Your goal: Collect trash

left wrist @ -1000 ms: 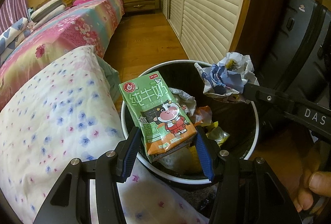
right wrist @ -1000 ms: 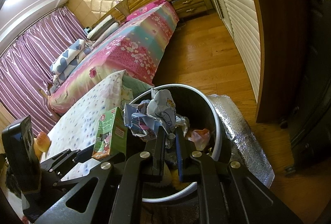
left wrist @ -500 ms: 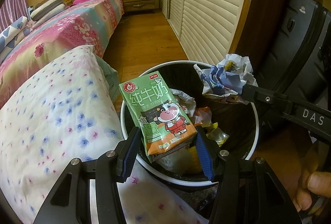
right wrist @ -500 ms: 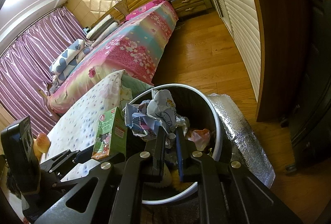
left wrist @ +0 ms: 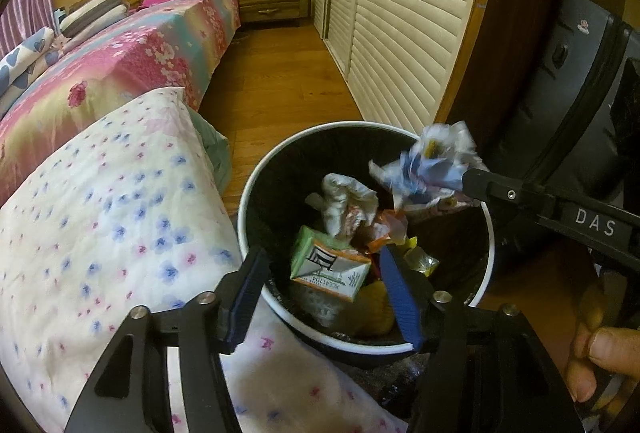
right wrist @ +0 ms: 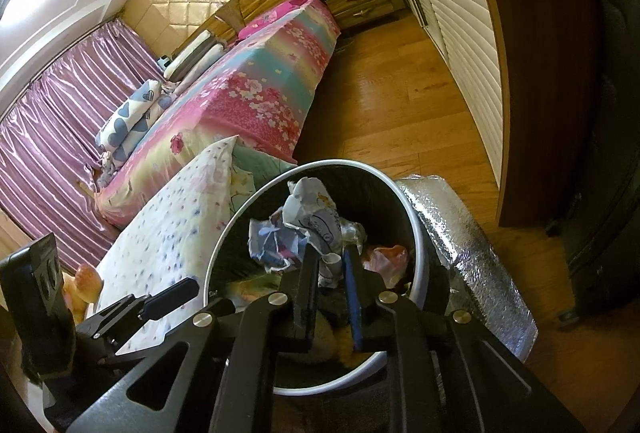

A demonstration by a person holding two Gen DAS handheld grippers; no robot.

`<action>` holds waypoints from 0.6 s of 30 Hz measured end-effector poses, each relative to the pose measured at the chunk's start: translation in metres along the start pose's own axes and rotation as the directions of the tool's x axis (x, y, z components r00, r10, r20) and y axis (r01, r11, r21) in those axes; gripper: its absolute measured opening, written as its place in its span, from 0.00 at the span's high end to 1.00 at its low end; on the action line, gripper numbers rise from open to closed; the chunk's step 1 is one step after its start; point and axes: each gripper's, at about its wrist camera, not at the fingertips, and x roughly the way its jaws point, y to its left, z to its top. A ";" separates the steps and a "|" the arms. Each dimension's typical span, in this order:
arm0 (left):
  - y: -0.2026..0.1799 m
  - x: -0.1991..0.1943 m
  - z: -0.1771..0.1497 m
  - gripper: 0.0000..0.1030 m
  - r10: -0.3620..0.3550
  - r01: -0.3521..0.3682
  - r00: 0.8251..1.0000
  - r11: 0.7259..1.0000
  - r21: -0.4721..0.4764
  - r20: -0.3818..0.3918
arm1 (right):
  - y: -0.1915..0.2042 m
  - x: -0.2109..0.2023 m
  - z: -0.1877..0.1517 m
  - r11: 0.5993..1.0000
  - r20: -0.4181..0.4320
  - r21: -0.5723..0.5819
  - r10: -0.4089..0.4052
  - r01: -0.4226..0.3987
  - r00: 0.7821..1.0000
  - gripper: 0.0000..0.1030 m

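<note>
A black trash bin (left wrist: 245, 217) with a white rim stands on the floor under both grippers. The green milk carton (left wrist: 328, 267) lies inside it on other trash, bottom end up. My left gripper (left wrist: 320, 257) hangs over the bin's near rim, its jaws opening, nothing between the blue pads. My right gripper (right wrist: 330, 257) is above the bin with its jaws opening. The crumpled blue-and-white paper (right wrist: 296, 229) still sits at its tips. In the left wrist view that paper (left wrist: 432, 165) is blurred, at the tip of the right gripper (left wrist: 466, 179).
A flowered pillow (left wrist: 100, 217) presses against the bin's left side, with the bed (left wrist: 132, 65) behind it. A silver foil mat (right wrist: 460, 233) lies right of the bin. Louvred wardrobe doors (left wrist: 404, 13) and a black suitcase (left wrist: 568, 105) stand to the right. A hand (left wrist: 600, 353) grips the right tool.
The left jaws spread and the milk carton dropped into the bin. The right jaws widened a little, and the crumpled paper now looks blurred and slightly lower.
</note>
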 end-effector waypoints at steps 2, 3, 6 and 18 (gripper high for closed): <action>0.003 -0.005 -0.004 0.43 -0.001 0.001 1.000 1.000 -0.011 0.010 | 0.000 -0.005 -0.001 1.000 0.010 0.008 0.008 -0.008 1.000 0.75; 0.005 -0.008 -0.006 0.43 0.000 0.000 1.000 1.000 -0.017 0.014 | 0.001 -0.007 -0.001 1.000 0.015 0.010 0.010 -0.010 1.000 0.70; 0.013 -0.021 -0.016 0.43 0.008 -0.006 1.000 0.999 -0.047 0.029 | 0.005 -0.015 -0.004 1.000 0.032 0.010 0.016 -0.016 0.999 0.61; 0.043 -0.101 -0.096 0.37 0.075 -0.034 0.983 0.972 -0.230 0.169 | 0.049 -0.049 -0.040 0.997 0.107 -0.048 0.067 -0.062 0.992 0.31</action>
